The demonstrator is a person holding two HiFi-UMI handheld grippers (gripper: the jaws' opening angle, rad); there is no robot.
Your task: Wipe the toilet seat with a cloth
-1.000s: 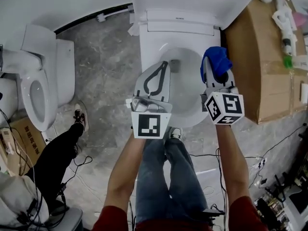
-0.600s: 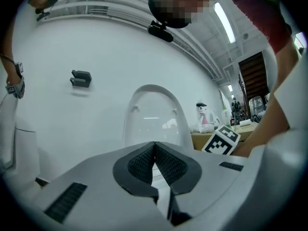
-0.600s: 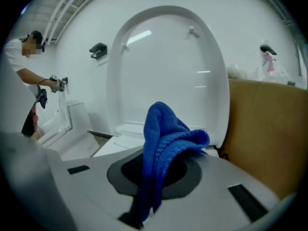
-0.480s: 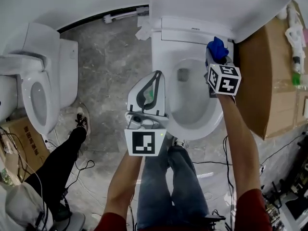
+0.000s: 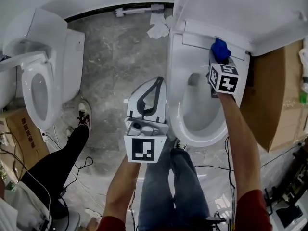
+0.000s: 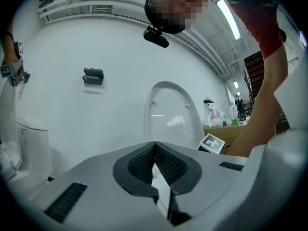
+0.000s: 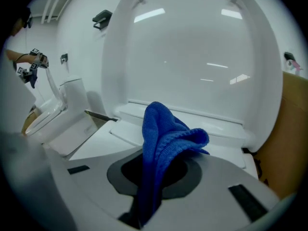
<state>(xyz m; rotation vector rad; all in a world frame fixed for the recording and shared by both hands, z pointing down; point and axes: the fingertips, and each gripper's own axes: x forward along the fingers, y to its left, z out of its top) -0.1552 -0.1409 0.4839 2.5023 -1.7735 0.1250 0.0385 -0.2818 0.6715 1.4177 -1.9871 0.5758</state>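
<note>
The white toilet seat (image 5: 176,95) rings the bowl at the right of the head view, with the lid (image 7: 192,57) raised behind it. My right gripper (image 5: 218,57) reaches to the seat's back right corner near the hinge and is shut on a bunched blue cloth (image 5: 220,48). In the right gripper view the cloth (image 7: 168,134) sticks up out of the jaws, close over the seat's rear ledge (image 7: 202,119). My left gripper (image 5: 158,81) hangs over the floor just left of the bowl; its jaws (image 6: 155,146) are shut with nothing between them.
A second toilet (image 5: 43,81) stands at the left. Another person's black-trousered leg (image 5: 57,158) and shoe (image 5: 83,117) are on the grey floor beside it. A cardboard box (image 5: 279,95) flanks the toilet's right side. Paper scraps (image 5: 156,30) and cables lie on the floor.
My right gripper has carried the cloth from above the bowl's right rim back to the seat's rear corner. My left gripper has shifted left, off the bowl to beside it.
</note>
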